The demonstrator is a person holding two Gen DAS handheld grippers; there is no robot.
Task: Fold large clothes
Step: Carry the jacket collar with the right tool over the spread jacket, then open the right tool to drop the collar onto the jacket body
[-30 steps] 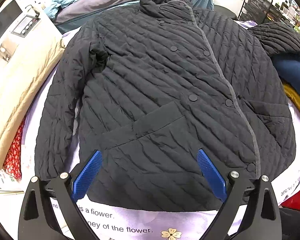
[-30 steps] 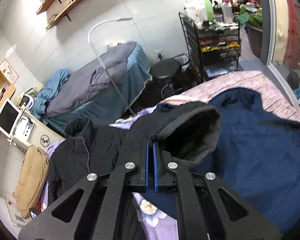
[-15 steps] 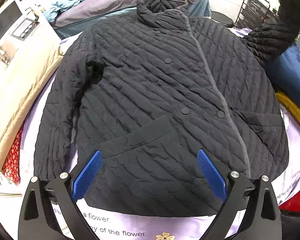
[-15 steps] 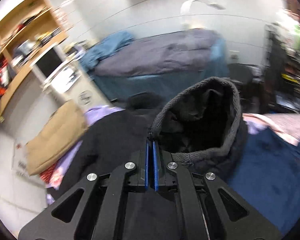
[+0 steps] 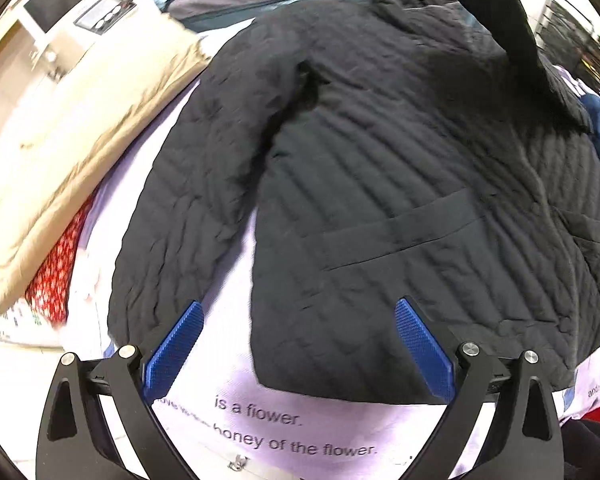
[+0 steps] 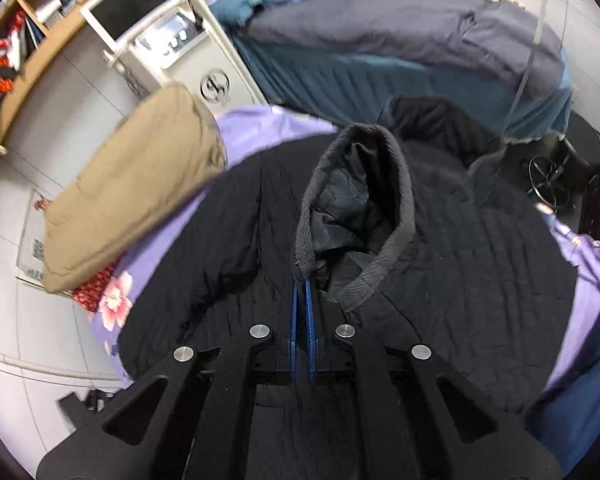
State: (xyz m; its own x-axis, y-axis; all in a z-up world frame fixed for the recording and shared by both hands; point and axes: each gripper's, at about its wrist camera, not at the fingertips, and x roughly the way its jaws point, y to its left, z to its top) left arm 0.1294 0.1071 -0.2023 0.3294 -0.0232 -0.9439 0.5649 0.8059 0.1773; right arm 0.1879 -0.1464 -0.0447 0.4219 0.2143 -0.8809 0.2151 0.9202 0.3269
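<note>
since the earlier frames the right gripper (image 6: 301, 292) had swung the sleeve cuff (image 6: 352, 216) it was holding from over the blue garment at the side to above the middle of the black quilted jacket (image 5: 400, 184), and the left gripper (image 5: 296, 344) had shifted so that the jacket's other sleeve (image 5: 180, 220) and hem corner filled more of its view. the right gripper's blue pads (image 6: 309, 312) were pressed together on the ribbed grey edge of the cuff, which stood open like a hood above them, showing dark lining inside. in the left wrist view this lifted sleeve appeared as a dark band crossing the upper right, above the jacket's shoulder. the left gripper's jaws stood wide apart and held nothing, hovering near the lower hem, with one blue pad (image 5: 172, 348) over the lilac sheet (image 5: 300, 420) beside the sleeve end and the other over the hem. the jacket lay front up and spread flat on the sheet, which bore printed words and a pink flower. a tan cushion (image 6: 136, 204) lay just beside the jacket's sleeve at the sheet's edge, with a red patterned cloth (image 5: 56, 264) beneath it. a dark blue garment (image 6: 572, 392) lay at the jacket's far side. behind stood a bed with a grey cover (image 6: 400, 28) and a white machine with a screen (image 6: 136, 4).
</note>
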